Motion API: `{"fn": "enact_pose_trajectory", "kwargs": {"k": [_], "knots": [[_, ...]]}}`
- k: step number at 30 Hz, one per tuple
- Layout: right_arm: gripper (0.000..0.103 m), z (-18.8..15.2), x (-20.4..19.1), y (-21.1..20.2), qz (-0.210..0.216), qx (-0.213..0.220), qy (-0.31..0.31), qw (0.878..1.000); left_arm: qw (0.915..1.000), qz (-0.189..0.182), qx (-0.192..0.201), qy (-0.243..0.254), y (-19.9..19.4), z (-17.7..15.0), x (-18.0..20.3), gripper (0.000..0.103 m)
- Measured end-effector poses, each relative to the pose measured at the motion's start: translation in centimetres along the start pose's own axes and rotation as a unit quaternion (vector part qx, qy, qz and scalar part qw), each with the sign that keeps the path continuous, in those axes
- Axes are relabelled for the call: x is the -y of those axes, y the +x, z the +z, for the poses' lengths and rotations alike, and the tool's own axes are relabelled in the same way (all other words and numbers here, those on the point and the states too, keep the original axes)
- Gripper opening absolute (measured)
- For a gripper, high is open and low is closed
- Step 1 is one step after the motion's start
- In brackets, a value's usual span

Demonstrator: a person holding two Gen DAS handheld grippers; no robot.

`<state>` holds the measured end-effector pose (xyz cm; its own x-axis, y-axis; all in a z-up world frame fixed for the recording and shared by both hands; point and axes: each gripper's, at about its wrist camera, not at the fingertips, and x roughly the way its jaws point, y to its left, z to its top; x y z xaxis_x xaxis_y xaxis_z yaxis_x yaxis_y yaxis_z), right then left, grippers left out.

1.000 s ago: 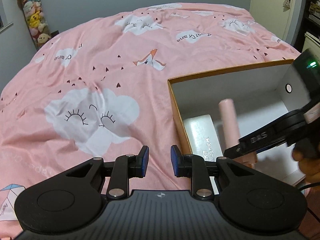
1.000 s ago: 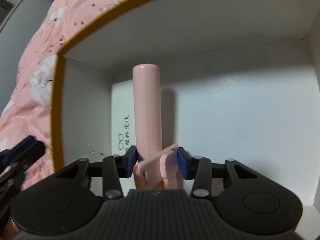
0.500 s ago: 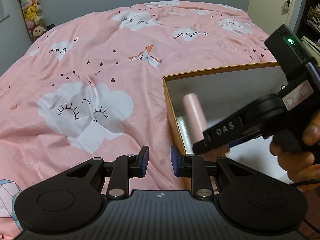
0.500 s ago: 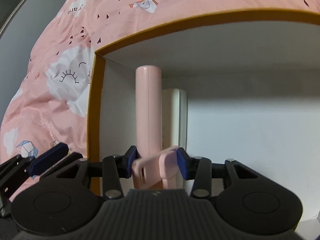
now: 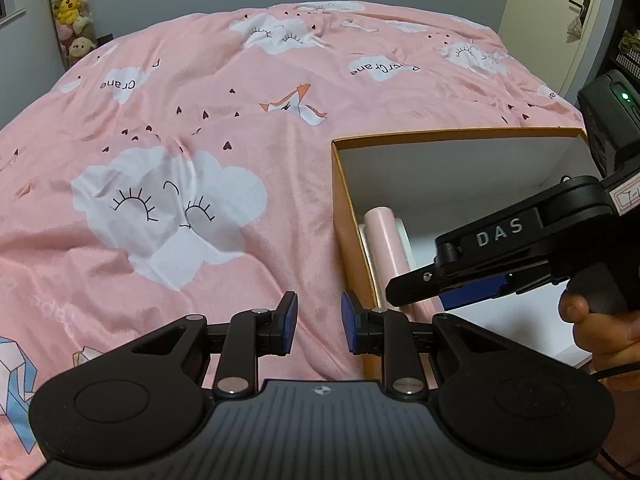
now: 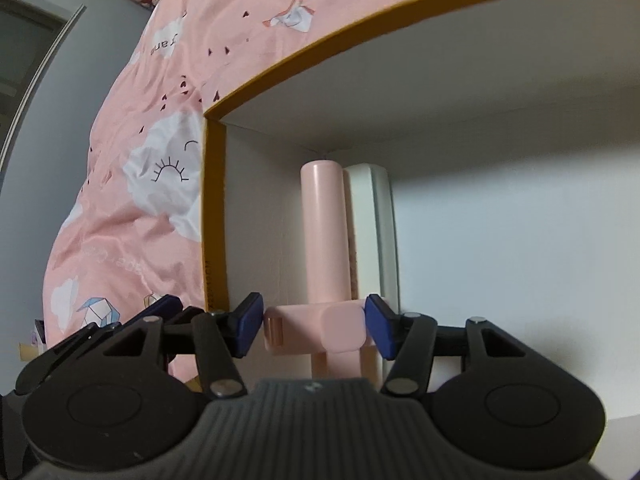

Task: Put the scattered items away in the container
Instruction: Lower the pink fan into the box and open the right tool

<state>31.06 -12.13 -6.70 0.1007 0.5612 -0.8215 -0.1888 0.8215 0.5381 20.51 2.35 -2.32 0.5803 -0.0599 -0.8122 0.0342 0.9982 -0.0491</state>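
Observation:
An orange-rimmed cardboard box (image 5: 440, 134) with a white inside sits on the pink bedspread. A pink cylinder with a blocky foot (image 6: 324, 240) lies in it along the left wall (image 6: 216, 216), beside a flat white item (image 6: 374, 232). My right gripper (image 6: 316, 326) reaches into the box, its jaws opening; the pink foot is still between the blue pads, with a thin gap on the left side. In the left wrist view the pink cylinder (image 5: 384, 240) shows under the right gripper (image 5: 424, 288). My left gripper (image 5: 318, 322) hovers over the bedspread just left of the box, narrowly open and empty.
The pink cloud-print bedspread (image 5: 200, 140) fills the area left of and beyond the box. A hanging column of plush toys (image 5: 72, 20) is at the far left wall and a door (image 5: 560, 20) at the far right. A hand (image 5: 600, 320) holds the right gripper's handle.
The right gripper carried the pink cylinder over to the box's left wall, beside the white item, and its jaws have widened. The left gripper stayed where it was.

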Motion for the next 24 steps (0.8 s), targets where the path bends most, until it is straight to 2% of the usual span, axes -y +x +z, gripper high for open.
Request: {"fn": "enact_pose_trajectory", "kwargs": {"k": [8, 13, 16, 20, 24], "knots": [[0.059, -1.3, 1.8, -2.3, 0.042, 0.015, 0.018, 0.999, 1.0000, -0.005, -0.004, 0.000, 0.1, -0.5, 0.2, 0.027], [0.059, -2.0, 1.5, -3.3, 0.009, 0.026, -0.005, 1.000, 1.0000, -0.004, -0.001, -0.001, -0.3, -0.7, 0.2, 0.027], [0.059, -2.7, 1.6, -3.1, 0.003, 0.011, -0.023, 1.000, 1.0000, -0.003, -0.004, -0.004, -0.2, -0.7, 0.2, 0.027], [0.050, -3.6, 0.8, -1.2, -0.007, -0.013, -0.043, 0.999, 1.0000, -0.003, -0.005, 0.002, -0.1, -0.7, 0.5, 0.027], [0.038, -3.6, 0.1, 0.0, -0.015, -0.016, -0.054, 0.998, 1.0000, -0.002, -0.005, 0.002, -0.2, -0.8, 0.6, 0.027]]}}
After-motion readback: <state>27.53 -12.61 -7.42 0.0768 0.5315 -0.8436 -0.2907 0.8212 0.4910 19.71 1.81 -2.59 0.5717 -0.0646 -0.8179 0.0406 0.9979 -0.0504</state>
